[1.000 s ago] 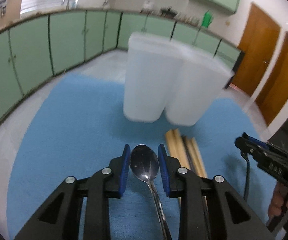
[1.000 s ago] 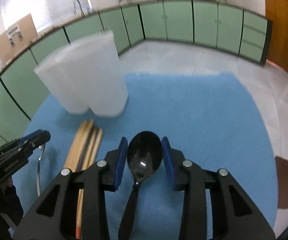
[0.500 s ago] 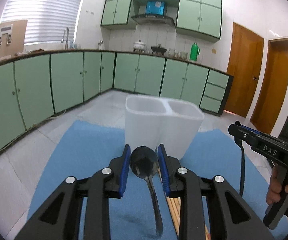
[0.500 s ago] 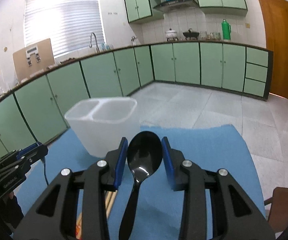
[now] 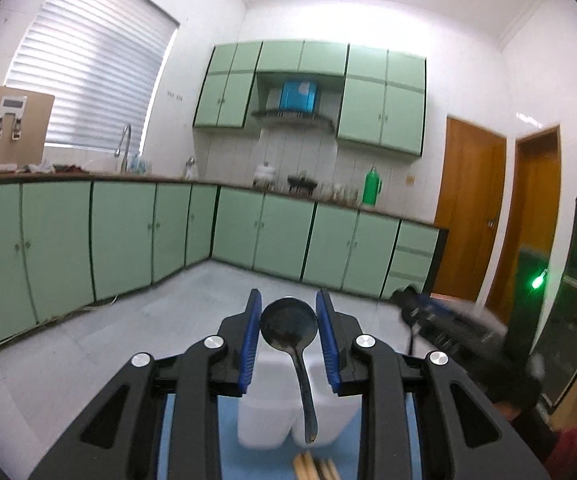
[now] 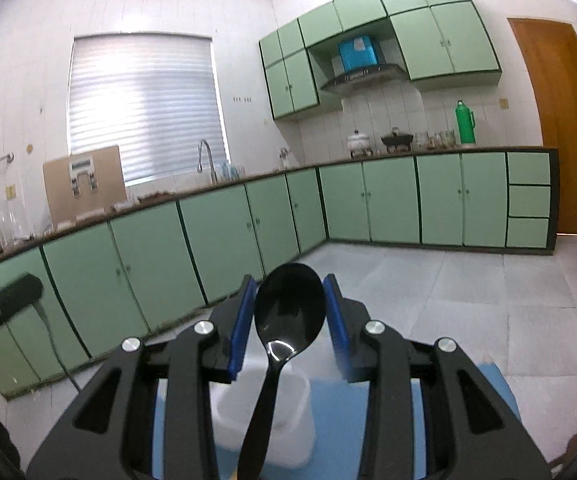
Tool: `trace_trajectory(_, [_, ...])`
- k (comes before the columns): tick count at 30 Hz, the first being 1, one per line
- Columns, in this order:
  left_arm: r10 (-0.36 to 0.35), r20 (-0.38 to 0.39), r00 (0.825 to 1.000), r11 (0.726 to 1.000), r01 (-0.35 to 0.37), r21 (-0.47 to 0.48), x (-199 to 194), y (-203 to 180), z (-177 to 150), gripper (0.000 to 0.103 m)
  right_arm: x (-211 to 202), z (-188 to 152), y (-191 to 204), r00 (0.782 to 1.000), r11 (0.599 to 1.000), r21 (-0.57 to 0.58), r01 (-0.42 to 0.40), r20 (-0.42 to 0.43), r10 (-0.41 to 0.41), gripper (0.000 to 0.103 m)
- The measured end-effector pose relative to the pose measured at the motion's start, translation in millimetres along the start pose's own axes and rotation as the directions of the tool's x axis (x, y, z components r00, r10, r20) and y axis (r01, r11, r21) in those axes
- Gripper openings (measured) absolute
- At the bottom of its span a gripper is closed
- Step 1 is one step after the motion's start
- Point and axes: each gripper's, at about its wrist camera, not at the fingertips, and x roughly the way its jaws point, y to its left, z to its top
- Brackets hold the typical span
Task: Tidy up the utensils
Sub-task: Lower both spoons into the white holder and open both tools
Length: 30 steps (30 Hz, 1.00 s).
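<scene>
Spoons sit bowl-first between closed jaws: a metal spoon (image 5: 288, 326) in the left gripper (image 5: 288, 334), a black spoon (image 6: 288, 312) in the right gripper (image 6: 289, 320).

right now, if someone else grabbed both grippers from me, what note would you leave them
Left gripper: shut on the metal spoon, gripped by the bowl, handle hanging down.
Right gripper: shut on the black spoon, same kind of grip.
Both are held in the air above the white two-compartment holder, which stands on the blue mat.
Wooden chopsticks lie on the mat in front of the holder.
Done: both spoons picked up.
Left: put each spoon into the holder, probably handle first, then the chopsticks. No utensil is visibly in the holder yet.
</scene>
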Motion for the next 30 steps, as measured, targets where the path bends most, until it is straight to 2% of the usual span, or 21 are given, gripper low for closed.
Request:
trace_trajectory(4, [0.010, 0.048, 0.999, 1.000, -0.011, 0.016, 23, -1, 21, 0.028, 23, 12, 1, 0.999, 1.000, -0.009, 0.014, 0.035, -0.013, 0.033])
trace_trajectory(7, [0.033, 0.046, 0.998, 0.998, -0.035, 0.045, 54, 2, 22, 0.028, 44, 11, 1, 0.999, 0.999, -0.022, 0.033, 0.034, -0.033, 0.033])
trace_trajectory(13, [0.039, -0.066, 0.997, 0.999, -0.037, 0.034, 103, 15, -7, 0.028, 77, -14, -7, 0.997, 0.998, -0.007, 0.059, -0.041, -0.059, 0.034])
trace_trajectory(20, [0.058, -0.194, 0.979, 0.998, -0.051, 0.043, 135, 25, -49, 0.028, 89, -47, -11, 0.990, 0.999, 0.001, 0.053, -0.129, -0.053, 0.035])
trace_trajectory(22, [0.060, -0.217, 0.974, 0.998, -0.052, 0.039, 138, 26, -55, 0.029, 89, -53, -11, 0.987, 0.999, 0.017, 0.051, -0.150, -0.048, 0.044])
trace_trajectory(24, [0.065, -0.219, 0.974, 0.998, -0.059, 0.034, 135, 28, -58, 0.038, 85, -56, -11, 0.986, 0.998, 0.034, 0.044, -0.164, -0.038, 0.047])
trace_trajectory(27, [0.067, -0.215, 0.974, 0.998, -0.063, 0.024, 124, 29, -58, 0.044, 74, -57, -11, 0.985, 0.997, 0.045, 0.058, -0.168, -0.050, 0.064])
trace_trajectory(28, [0.069, -0.218, 0.973, 0.998, -0.065, 0.023, 118, 29, -58, 0.047, 66, -57, -12, 0.983, 0.996, 0.055, 0.065, -0.173, -0.054, 0.067])
trace_trajectory(30, [0.076, -0.223, 0.972, 0.997, -0.072, 0.026, 105, 27, -57, 0.056, 53, -58, -13, 0.980, 0.995, 0.062, 0.080, -0.186, -0.067, 0.081])
